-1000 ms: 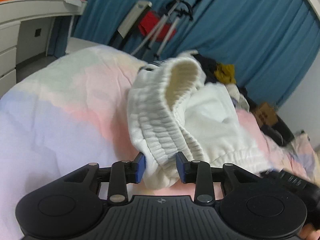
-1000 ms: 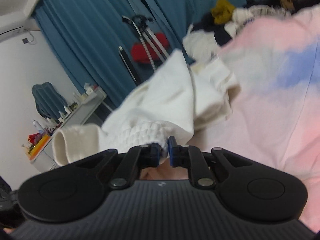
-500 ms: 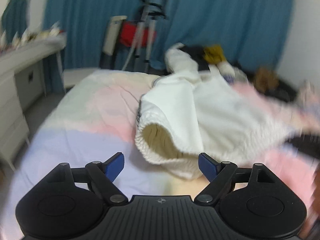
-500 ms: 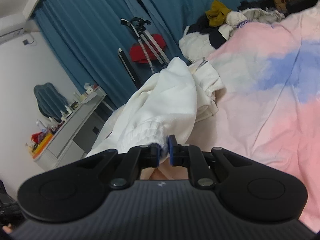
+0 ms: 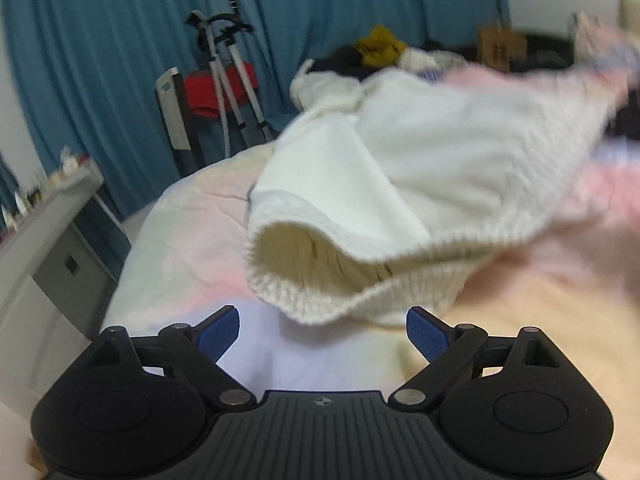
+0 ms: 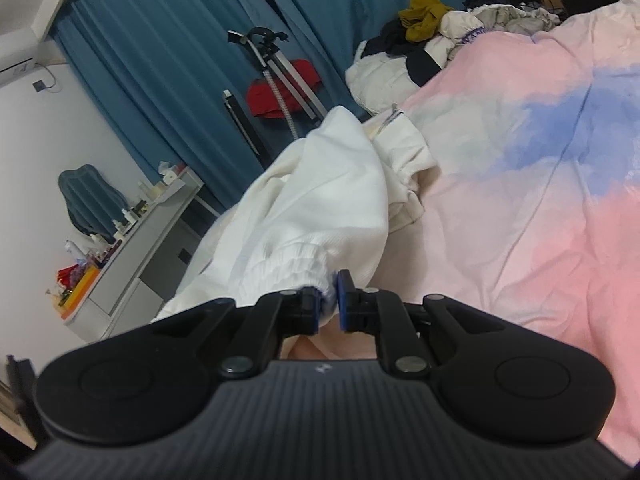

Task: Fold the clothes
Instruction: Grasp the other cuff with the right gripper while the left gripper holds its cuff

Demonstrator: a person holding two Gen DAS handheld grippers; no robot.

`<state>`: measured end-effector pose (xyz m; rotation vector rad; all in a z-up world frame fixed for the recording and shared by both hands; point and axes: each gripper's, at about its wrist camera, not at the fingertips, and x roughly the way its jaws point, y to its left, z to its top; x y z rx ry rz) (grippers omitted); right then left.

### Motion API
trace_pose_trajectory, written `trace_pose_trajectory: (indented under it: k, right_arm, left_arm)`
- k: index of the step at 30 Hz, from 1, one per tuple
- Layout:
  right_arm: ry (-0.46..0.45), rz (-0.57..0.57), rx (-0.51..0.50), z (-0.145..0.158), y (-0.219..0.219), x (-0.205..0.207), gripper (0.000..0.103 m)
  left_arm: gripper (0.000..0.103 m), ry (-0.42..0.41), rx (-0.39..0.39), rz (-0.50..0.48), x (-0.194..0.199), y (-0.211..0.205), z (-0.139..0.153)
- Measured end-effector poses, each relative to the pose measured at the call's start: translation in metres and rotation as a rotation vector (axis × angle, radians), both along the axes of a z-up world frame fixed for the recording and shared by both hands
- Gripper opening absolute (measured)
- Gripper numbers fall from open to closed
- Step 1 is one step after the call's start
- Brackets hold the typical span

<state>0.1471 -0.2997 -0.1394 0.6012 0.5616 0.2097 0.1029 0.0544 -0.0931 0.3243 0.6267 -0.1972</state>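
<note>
We have the white garment lying on the bed, bunched and only partly laid out. Our right gripper has its fingers clenched on the elastic band at the garment's near edge. Our left gripper has its 2 fingers spread wide, just short of the ribbed opening (nothing between them). We judge the spreading step in hand; next, the left fingers need a fresh hold on that opening.

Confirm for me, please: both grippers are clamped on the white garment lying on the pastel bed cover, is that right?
Not quite. Only the right gripper is shut on the white garment. In the left wrist view the left gripper is open, its blue pads spread wide with the ribbed cuff lying free ahead of them on the pastel bed cover.
</note>
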Motion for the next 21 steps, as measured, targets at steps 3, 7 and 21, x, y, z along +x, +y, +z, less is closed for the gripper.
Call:
trace_pose_trajectory:
  k: [3,7,21]
  right_arm:
    - [0.03,-0.016,0.007,-0.005,-0.004,0.003,0.012]
    - [0.065,-0.026,0.03,-0.013,-0.005,0.005,0.012]
    - [0.015,0.008,-0.143,-0.023,0.048,-0.015,0.011]
  left_arm:
    - [0.096,-0.027,-0.088,0.013,-0.004,0.015,0.017]
    - [0.095,-0.048,-0.07,0.1,0.012,0.02,0.02]
    - [0.013,-0.154,-0.347,0.26,0.103,0.031,0.036]
